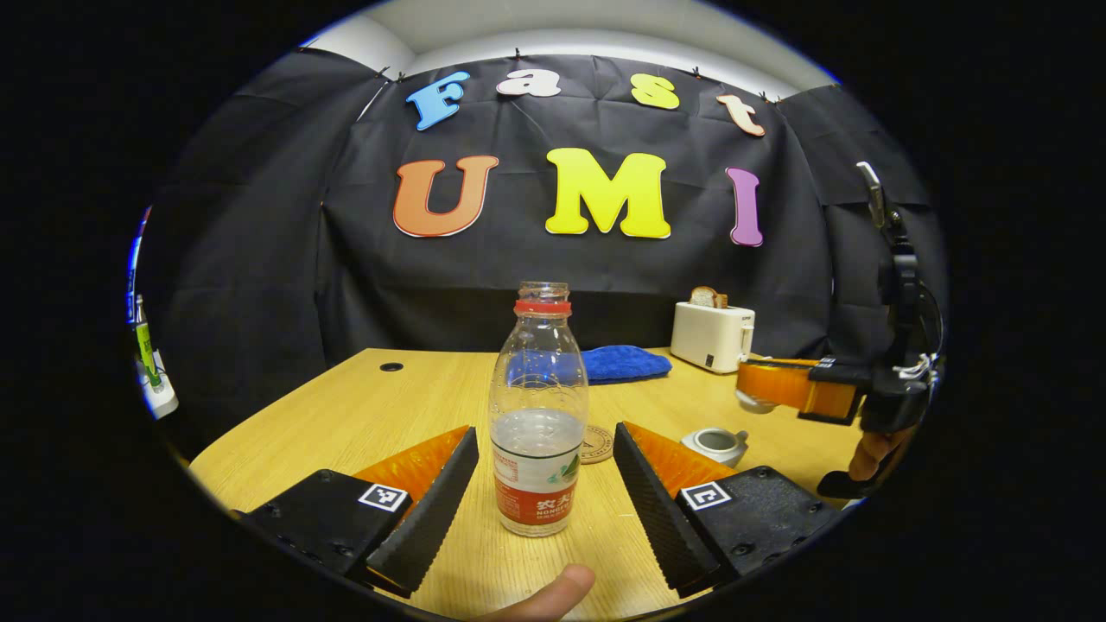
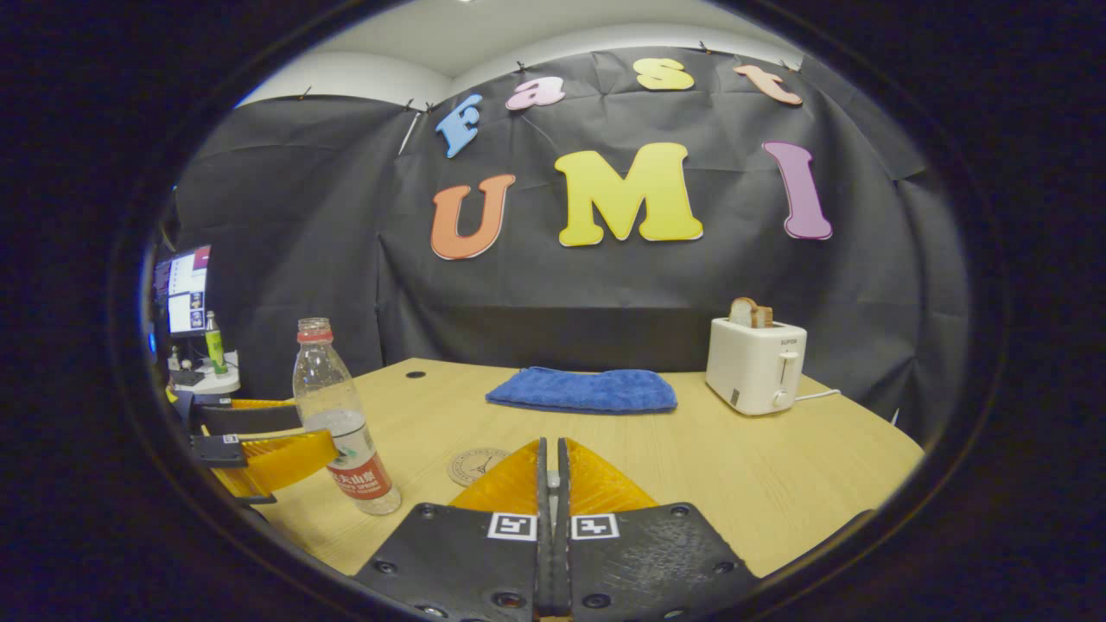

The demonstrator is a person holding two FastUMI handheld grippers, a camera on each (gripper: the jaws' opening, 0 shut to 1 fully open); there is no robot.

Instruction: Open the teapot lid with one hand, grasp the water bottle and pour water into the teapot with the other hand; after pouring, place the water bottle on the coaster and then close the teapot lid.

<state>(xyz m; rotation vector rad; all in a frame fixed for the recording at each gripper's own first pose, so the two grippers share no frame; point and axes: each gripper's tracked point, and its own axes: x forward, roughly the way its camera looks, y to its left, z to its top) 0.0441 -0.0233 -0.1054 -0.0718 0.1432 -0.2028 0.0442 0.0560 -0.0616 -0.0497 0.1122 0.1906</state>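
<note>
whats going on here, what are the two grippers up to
A person holds a gripper in each hand at a wooden table. The left gripper is open around an uncapped water bottle, fingers not yet touching it. The right gripper is raised and shut, seemingly holding the teapot lid, since the teapot sits open. The coaster is bare.

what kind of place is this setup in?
Likely a staged recording booth, not a real kitchen: black cloth wall behind a wooden table, a toaster as a prop, and a monitor off to the side.
</note>
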